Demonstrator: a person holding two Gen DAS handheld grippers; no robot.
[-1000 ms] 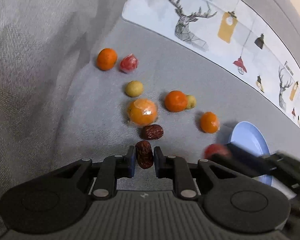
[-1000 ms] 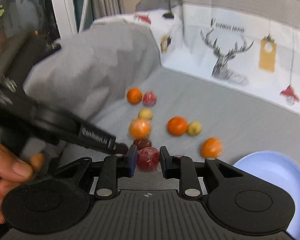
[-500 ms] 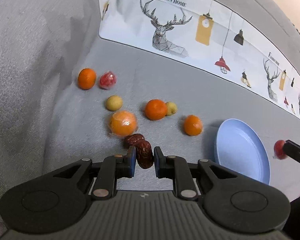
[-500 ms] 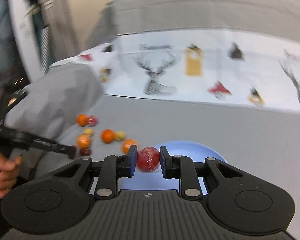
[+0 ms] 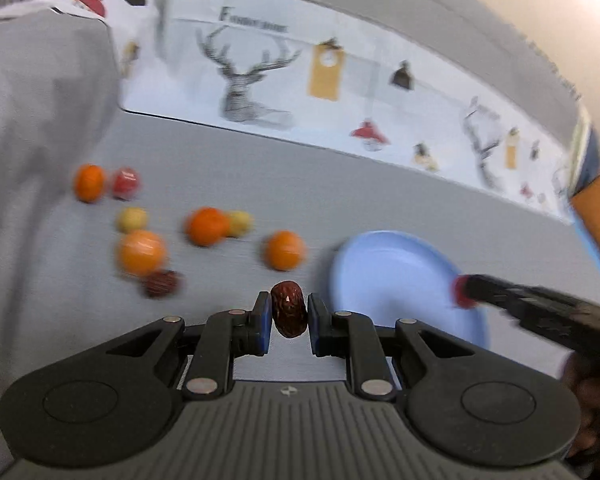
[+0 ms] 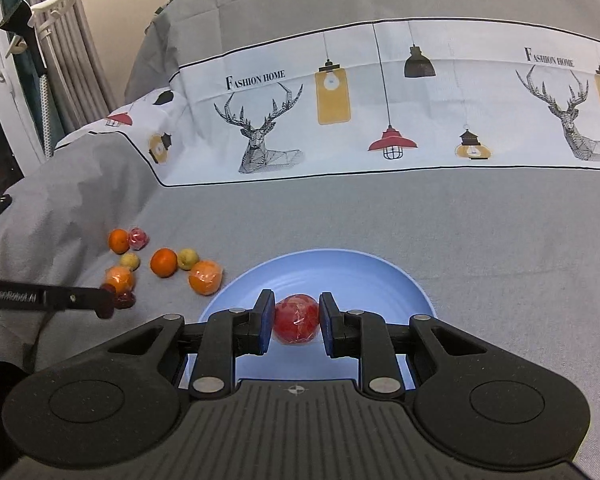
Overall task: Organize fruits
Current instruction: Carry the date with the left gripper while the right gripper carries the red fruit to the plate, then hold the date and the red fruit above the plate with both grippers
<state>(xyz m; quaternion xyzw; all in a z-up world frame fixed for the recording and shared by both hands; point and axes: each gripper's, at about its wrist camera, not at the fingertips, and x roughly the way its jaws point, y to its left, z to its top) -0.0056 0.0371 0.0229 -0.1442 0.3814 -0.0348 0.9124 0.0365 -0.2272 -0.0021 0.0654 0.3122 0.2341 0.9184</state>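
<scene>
My left gripper (image 5: pixel 288 315) is shut on a dark red date (image 5: pixel 287 312), held above the grey cloth just left of the blue plate (image 5: pixel 384 276). My right gripper (image 6: pixel 295 318) is shut on a wrapped red fruit (image 6: pixel 296 317) and holds it over the blue plate (image 6: pixel 320 270). It shows in the left wrist view (image 5: pixel 462 292) over the plate's right side. Loose fruit lies to the left: several oranges (image 5: pixel 142 252), two yellow fruits (image 5: pixel 131 219), a wrapped red fruit (image 5: pixel 126 183) and another date (image 5: pixel 162 283).
The grey cloth rises in folds at the left (image 6: pixel 60 200). A white band printed with deer and lamps (image 6: pixel 380 120) runs along the back. The left gripper's arm (image 6: pixel 40 298) reaches in from the left in the right wrist view.
My left gripper has lifted the date and moved right toward the plate. My right gripper has carried the red fruit from the pile to over the plate.
</scene>
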